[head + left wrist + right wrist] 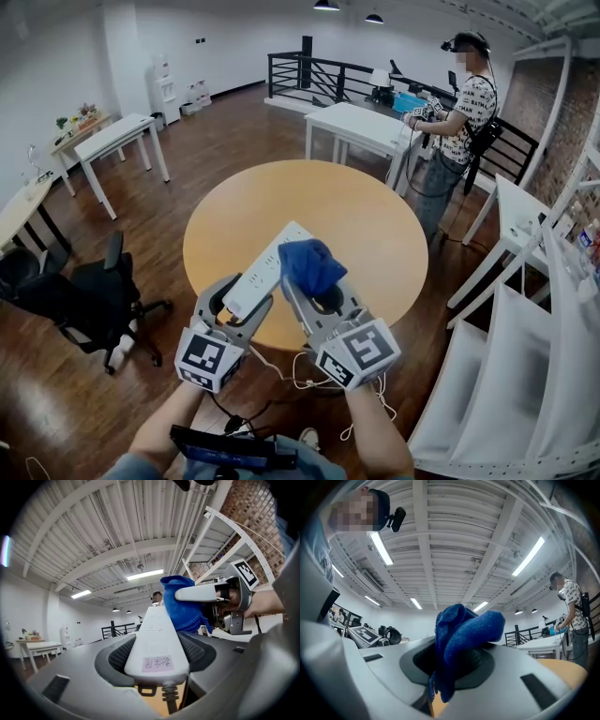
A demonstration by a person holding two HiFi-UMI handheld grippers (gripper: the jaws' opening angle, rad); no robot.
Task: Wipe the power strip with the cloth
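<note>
Left gripper: its 2 fingers are clamped on the cord end of the power strip, with 1 pad on each long side.
Power strip: white, it runs out past the left fingertips, over the near part of the round table.
Label: a pink sticker sits on the strip face, right between the left fingers.
Cord: white, it leaves the strip behind the left fingers and hangs in loops below both grippers.
Right gripper: its 2 fingers are closed on the cloth.
Cloth: blue and bunched, it bulges out beyond the right fingertips and lies against the strip's right edge, ahead of the left fingers.
</note>
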